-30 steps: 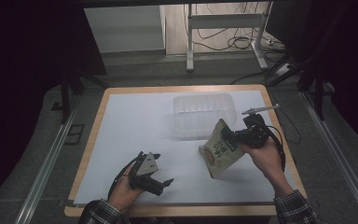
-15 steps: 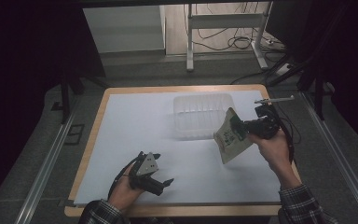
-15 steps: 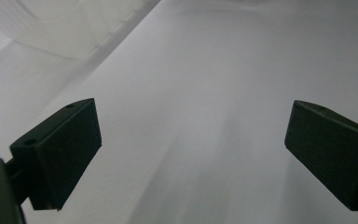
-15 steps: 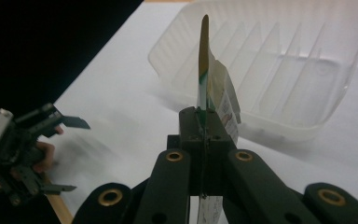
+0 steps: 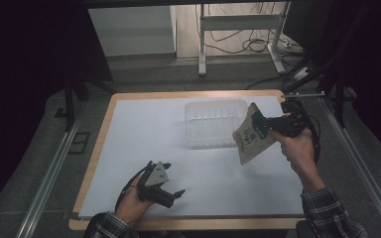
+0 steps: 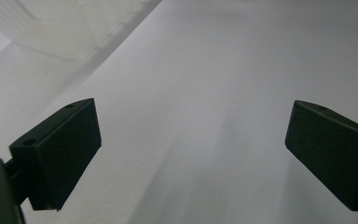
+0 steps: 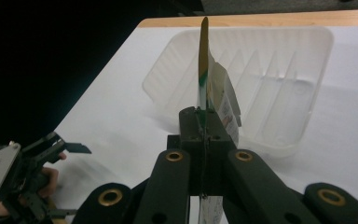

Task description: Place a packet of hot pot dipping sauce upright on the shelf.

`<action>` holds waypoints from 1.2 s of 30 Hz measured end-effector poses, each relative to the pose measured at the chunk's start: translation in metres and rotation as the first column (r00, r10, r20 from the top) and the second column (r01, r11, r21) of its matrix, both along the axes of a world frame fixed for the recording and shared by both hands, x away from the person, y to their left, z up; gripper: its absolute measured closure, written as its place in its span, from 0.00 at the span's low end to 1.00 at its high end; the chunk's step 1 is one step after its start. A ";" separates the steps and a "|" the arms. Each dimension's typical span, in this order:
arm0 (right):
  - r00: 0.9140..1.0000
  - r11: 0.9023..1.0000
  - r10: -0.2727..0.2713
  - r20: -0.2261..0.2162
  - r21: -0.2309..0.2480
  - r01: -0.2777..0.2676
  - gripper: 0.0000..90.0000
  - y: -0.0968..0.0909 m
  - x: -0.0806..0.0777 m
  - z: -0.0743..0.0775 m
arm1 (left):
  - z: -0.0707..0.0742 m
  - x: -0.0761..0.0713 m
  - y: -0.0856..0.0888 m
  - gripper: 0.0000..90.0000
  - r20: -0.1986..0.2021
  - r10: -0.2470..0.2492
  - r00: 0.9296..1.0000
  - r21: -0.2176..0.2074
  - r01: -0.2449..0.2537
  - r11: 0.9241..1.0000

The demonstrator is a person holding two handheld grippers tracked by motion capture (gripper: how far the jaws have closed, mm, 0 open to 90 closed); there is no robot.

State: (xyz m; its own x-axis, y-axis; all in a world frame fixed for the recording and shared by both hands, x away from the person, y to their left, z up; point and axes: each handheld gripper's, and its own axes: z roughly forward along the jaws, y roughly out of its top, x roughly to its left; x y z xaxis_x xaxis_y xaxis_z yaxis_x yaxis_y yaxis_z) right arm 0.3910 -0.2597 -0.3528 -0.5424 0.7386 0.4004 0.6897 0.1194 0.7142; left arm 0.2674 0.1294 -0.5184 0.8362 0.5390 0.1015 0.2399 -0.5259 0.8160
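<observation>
the right gripper [image 5: 267, 127] is clamped tight on a flat snack packet [image 5: 250, 134], holding it up in the air just beside the clear plastic tray [image 5: 213, 121]. the left gripper [image 5: 167, 191] rests on the white table [image 5: 144, 134], jaws wide apart, holding nothing.

A wide stretch of the white sheet [image 5: 144, 134] lies bare between the left gripper [image 5: 171, 194] near the table's front edge and the clear plastic tray [image 5: 211, 121] toward the back, leaving open passage across the left half and middle. The tray is the one standing obstacle on the surface. At its right rim, the flat pouch [image 5: 252, 133] pinched in the right gripper [image 5: 267, 124] hangs tilted above the sheet, narrowing the way in from that side. The left gripper's jaws stand wide with only sheet between them.
</observation>
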 end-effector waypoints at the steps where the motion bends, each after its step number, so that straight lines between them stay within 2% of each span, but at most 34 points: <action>1: 1.000 1.000 0.000 0.000 0.000 0.000 0.99 0.000 0.000 0.000 | 0.000 0.000 0.000 0.03 -0.001 0.000 1.000 -0.003 0.000 1.000; 13: 0.998 0.999 -0.054 -0.015 0.008 0.054 0.99 -0.001 0.023 0.003 | 0.002 0.000 0.002 0.03 0.002 0.008 1.000 -0.026 -0.007 1.000; 29: 0.994 0.995 -0.102 -0.040 0.004 0.102 0.99 0.010 0.061 0.007 | 0.004 0.000 0.005 0.03 0.008 0.004 1.000 -0.055 -0.004 0.998; 36: 0.992 0.993 -0.121 -0.047 0.005 0.121 0.99 0.014 0.078 0.008 | 0.005 0.000 0.005 0.03 0.012 0.001 1.000 -0.055 0.000 0.998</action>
